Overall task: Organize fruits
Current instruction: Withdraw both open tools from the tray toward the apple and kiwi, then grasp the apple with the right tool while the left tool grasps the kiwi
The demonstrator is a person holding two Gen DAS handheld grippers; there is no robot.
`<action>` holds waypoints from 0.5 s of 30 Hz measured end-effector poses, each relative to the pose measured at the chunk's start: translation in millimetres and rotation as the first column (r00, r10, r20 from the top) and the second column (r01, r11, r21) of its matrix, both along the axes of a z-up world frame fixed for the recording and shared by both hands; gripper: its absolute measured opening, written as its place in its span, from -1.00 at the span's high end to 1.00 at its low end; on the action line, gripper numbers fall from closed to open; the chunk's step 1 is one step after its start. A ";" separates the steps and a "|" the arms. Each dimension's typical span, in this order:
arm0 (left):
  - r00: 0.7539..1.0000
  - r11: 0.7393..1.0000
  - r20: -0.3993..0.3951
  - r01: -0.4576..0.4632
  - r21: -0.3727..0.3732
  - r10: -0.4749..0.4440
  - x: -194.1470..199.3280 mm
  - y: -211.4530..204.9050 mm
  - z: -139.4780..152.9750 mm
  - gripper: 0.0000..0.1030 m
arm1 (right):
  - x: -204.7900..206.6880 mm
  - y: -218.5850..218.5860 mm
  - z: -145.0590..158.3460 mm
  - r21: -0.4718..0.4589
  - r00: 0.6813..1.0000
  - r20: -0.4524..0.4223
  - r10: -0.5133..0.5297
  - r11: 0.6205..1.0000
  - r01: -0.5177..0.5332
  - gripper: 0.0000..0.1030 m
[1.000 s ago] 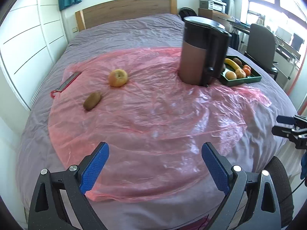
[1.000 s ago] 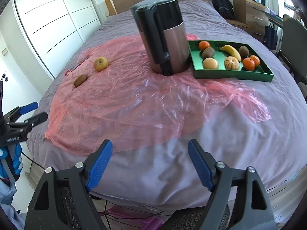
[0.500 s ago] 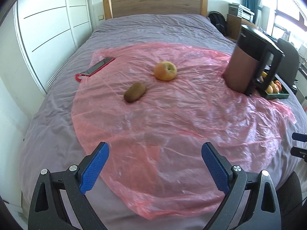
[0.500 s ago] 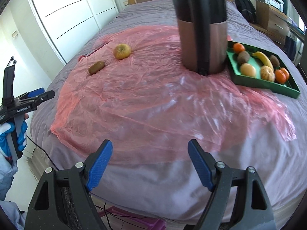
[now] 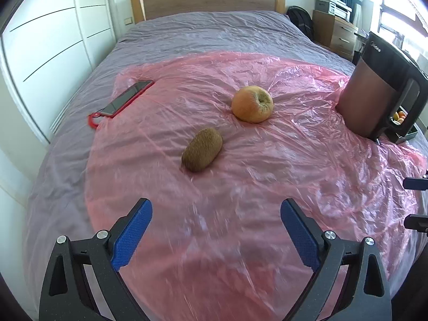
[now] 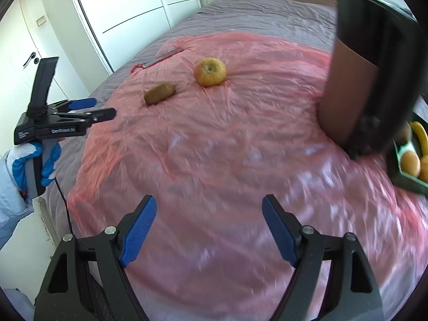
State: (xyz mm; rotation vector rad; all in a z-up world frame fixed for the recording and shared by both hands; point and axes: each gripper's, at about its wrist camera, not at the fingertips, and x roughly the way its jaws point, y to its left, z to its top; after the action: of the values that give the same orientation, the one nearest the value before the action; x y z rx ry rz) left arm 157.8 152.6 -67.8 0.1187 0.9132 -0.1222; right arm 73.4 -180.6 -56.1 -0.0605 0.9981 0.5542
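Bed (image 5: 214, 29): I saw a grey cover over it, wooden headboard behind, white wardrobe doors on the left.
Pink plastic sheet (image 5: 267, 176): spread wrinkled over the near half of the bed, all fruit and the machine on it.
Black and copper appliance (image 5: 379, 91): stood upright at the sheet's right side; in my right wrist view it filled the upper right corner, blurred.
Green tray (image 6: 406, 179): just beside the appliance, holding a banana (image 6: 420, 136) and some round orange-brown fruits. My left wrist view showed only a sliver of it behind the appliance handle.
Left gripper (image 5: 215, 227): I had it hovering over the sheet, blue pads spread wide, nothing between them. My right wrist view showed it from the side at the bed's left edge, held by a hand in a white and blue glove (image 6: 29, 163); the left view showed no hand.
Right gripper (image 6: 208, 223): fingers wide apart too, empty, over the near sheet. In the left wrist view only its dark tips poked in at the right edge.
Apple (image 5: 252, 103): yellow-orange, round, stem dimple facing the camera, mid-sheet, well left of the appliance.
Phone (image 5: 125, 97): red case, flat at the sheet's left edge; thin and blurry in the right view.
Kiwi (image 5: 202, 149): brown, fuzzy, oval, lying on its side near the apple but not touching, ahead of the left gripper.
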 end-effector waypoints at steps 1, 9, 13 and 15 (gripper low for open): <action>1.000 1.000 -0.005 0.008 0.005 -0.008 9.6 1.5 -3.2 -0.83 | 9.3 5.9 -0.3 0.005 1.000 0.000 0.009 1.000 -0.009 -1.00; 0.999 0.999 -0.041 0.031 0.030 -0.030 74.5 13.0 -31.8 -0.72 | 91.0 54.5 -1.1 0.026 0.998 0.043 0.049 0.998 -0.051 -1.00; 0.997 0.999 -0.061 0.048 0.022 -0.047 95.0 16.2 -46.5 -0.62 | 135.5 83.7 -2.8 0.007 0.993 0.097 0.061 0.998 -0.062 -1.00; 0.996 0.998 -0.067 0.064 0.025 -0.062 102.5 16.0 -52.5 -0.56 | 151.7 92.8 -5.0 0.005 0.992 0.114 0.061 0.998 -0.062 -1.00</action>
State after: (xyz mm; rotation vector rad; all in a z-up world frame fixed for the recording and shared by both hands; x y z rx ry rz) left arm 260.3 168.6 -120.4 0.1695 0.9782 -0.1732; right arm 225.1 -87.8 -61.1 -0.1146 0.8852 0.6051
